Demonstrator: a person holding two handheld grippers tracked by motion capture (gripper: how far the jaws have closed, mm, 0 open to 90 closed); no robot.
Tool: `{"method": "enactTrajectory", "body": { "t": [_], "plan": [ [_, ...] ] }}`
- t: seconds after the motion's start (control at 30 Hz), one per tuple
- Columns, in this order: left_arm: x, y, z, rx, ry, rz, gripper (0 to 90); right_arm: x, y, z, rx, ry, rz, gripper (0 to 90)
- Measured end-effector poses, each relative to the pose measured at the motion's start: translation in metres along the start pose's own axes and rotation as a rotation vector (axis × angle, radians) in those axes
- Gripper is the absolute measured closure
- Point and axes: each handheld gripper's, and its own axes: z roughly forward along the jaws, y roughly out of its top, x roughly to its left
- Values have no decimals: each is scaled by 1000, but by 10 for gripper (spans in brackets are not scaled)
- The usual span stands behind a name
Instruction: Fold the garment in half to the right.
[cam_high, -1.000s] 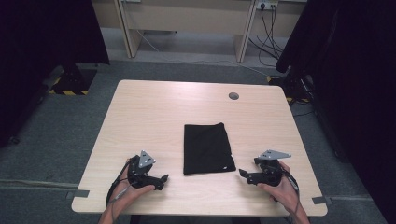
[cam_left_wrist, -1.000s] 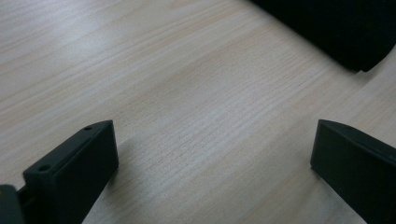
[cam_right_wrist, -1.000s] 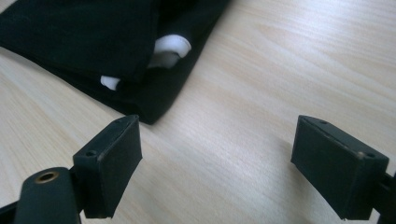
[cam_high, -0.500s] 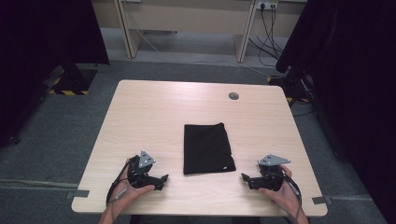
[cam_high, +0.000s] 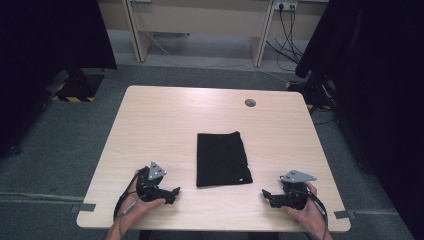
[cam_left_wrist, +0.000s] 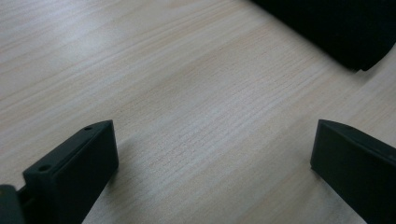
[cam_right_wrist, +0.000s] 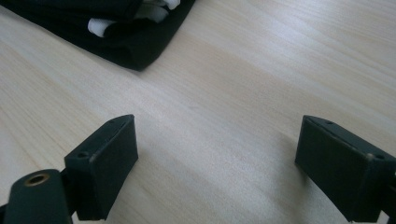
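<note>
Readable text: none found.
Black folded cloth (cam_high: 222, 159): white tag (cam_right_wrist: 102, 25) at its corner was too blurred to read.
Table (cam_high: 165, 125): was unmarked.

The right claw (cam_high: 266, 193) is sliding back toward the person along the near edge of the table (cam_high: 210, 120) (a small drift to the right as well), so it is sitting farther from the folded black cloth (cam_high: 222, 158) than a second ago.
</note>
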Motion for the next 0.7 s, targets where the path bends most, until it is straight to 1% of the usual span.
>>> {"method": "enactTrajectory", "body": {
  "t": [0.33,0.7],
  "plan": [
    [0,0,0,0,1,0,0,2,-6,-6,3,-11,15,133],
    [-1,-1,-2,1,1,1,0,6,-13,-13,0,-18,18,131]
  ]
}}
